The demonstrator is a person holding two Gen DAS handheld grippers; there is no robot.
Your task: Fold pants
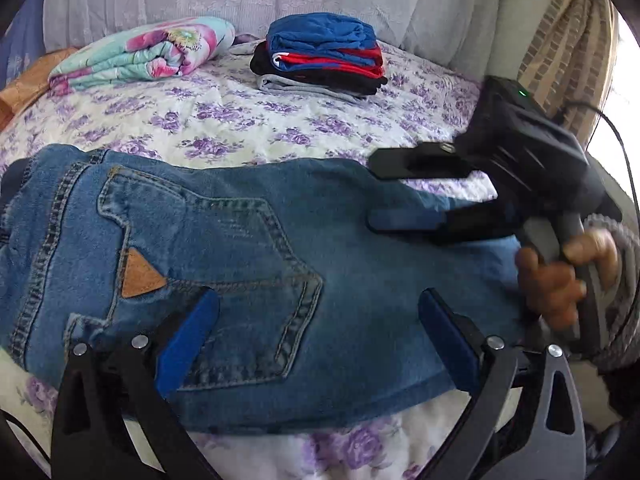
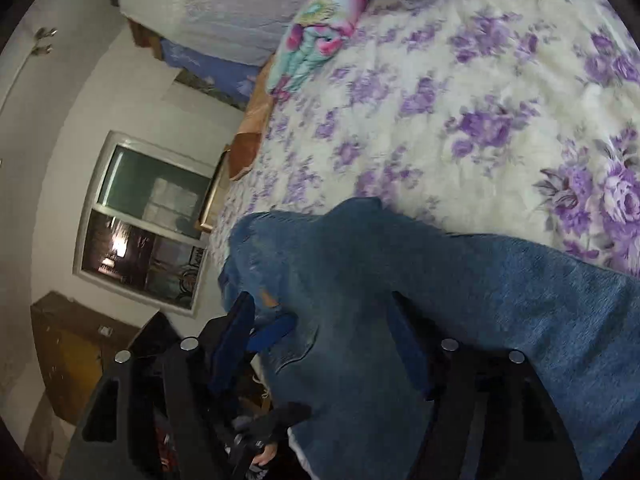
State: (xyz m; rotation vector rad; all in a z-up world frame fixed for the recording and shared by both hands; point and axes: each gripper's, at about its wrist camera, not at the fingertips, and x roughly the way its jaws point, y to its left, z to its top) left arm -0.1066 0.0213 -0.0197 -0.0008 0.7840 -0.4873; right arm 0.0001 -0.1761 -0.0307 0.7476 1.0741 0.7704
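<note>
Folded blue jeans point(image 1: 248, 248) lie across the flowered bedspread point(image 1: 240, 120), back pocket up, with a tan triangle patch on it. My left gripper point(image 1: 320, 320) hovers open over the pocket, its blue pads wide apart with nothing between them. At the right a hand holds my right gripper point(image 1: 374, 192), which points left over the jeans' right end. Its jaws stand apart and pinch no cloth. The right wrist view is blurred. There the right gripper point(image 2: 320, 320) is spread over the jeans point(image 2: 480, 300), which run off to the right.
A stack of folded clothes point(image 1: 320, 60), blue, red, black and grey, sits at the back of the bed. A rolled floral blanket point(image 1: 140, 52) lies to its left. A curtain point(image 1: 568, 40) hangs at right. Beyond the bed's edge are a window point(image 2: 148, 220) and a brown cabinet point(image 2: 68, 352).
</note>
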